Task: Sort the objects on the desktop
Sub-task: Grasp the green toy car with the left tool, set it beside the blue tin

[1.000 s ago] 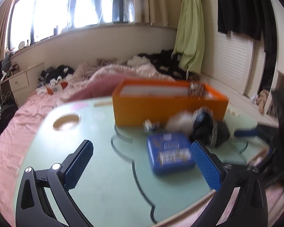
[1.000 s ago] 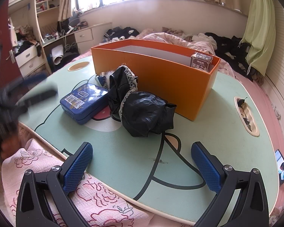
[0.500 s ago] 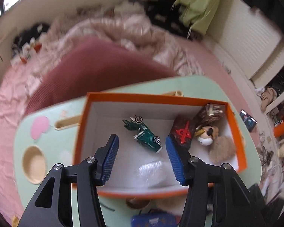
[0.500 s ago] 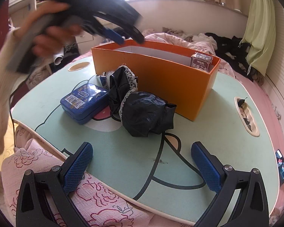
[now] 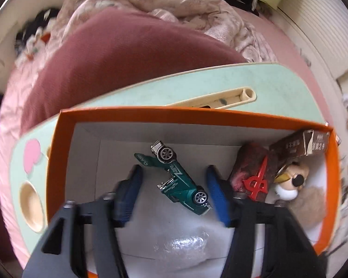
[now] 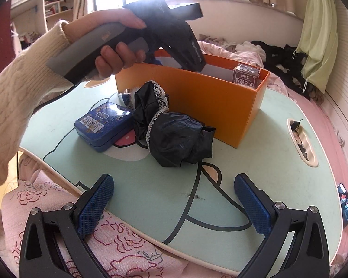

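You've got a crumpled pink quilt point(image 5: 174, 7) across the top of the frame, a green curtain point(image 6: 317, 34) upper right, and shelves point(image 6: 53, 7) upper left

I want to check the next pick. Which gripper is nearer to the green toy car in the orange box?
Left. The left gripper reaches down into the box, its closing jaws either side of the car. The right gripper, open, is at the table's near edge.

left gripper point(image 5: 174, 186) now over orange box point(image 5: 197, 113), jaws closing around toy car point(image 5: 177, 179)
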Available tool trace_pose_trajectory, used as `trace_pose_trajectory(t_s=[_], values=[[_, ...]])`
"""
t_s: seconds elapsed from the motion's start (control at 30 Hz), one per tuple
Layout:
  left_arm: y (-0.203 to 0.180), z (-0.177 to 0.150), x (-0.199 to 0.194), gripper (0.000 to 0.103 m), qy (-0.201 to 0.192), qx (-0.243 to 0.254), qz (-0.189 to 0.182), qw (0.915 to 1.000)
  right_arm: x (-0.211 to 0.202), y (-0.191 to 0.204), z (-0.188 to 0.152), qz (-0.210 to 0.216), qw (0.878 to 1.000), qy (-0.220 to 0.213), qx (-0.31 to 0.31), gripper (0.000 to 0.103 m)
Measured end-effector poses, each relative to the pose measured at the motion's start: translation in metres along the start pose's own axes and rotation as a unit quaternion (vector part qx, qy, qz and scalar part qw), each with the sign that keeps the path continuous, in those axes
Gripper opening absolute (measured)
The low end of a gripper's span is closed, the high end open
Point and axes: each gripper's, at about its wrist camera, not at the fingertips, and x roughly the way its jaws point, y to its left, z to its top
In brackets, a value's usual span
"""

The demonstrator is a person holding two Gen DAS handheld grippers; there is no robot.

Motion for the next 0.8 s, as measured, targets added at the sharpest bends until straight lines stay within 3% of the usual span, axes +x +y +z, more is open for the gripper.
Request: trace_pose_trajectory(t_s=[0.03, 0.17, 0.33, 0.4, 0.47, 0.6, 0.67, 0.8], values=[[-0.001, -0.001, -0.001, 0.029, -0.002, 0.005, -0.004, 1.0, 0.0, 0.0, 0.0, 0.0, 1.0, 0.0, 0.0, 0.103], [0.008, 0.002, -0.007, 0.026, -0.017, 0.005, -0.024, 0.9996, 0.0, 0.0, -0.001, -0.001, 1.0, -0.001, 0.001, 0.103], [0.023, -0.013, -0.044, 0.026, -0.088, -0.005, -0.066, 0.9939, 0.0, 0.0, -0.001, -0.001, 1.0, -0.001, 0.001, 0.103], [0.031, -0.024, -0.073, 0.026, -0.139, -0.017, -0.085, 0.9865, 0.0, 0.0, -0.001, 0.0, 1.0, -0.001, 0.001, 0.103], [0.042, -0.049, -0.113, 0.026, -0.205, -0.023, -0.11, 0.9722, 0.0, 0.0, -0.001, -0.001, 1.0, -0.001, 0.001, 0.103], [0.057, -0.103, -0.151, 0.026, -0.255, -0.008, -0.135, 0.9573, 0.0, -0.001, -0.002, 0.0, 1.0, -0.001, 0.001, 0.103], [0.067, -0.132, -0.148, 0.026, -0.257, -0.006, -0.121, 0.9587, 0.0, 0.0, -0.002, -0.001, 1.0, -0.001, 0.001, 0.103], [0.08, -0.174, -0.111, 0.027, -0.216, -0.025, -0.096, 0.9712, 0.0, -0.001, -0.003, -0.001, 1.0, -0.001, 0.001, 0.103]])
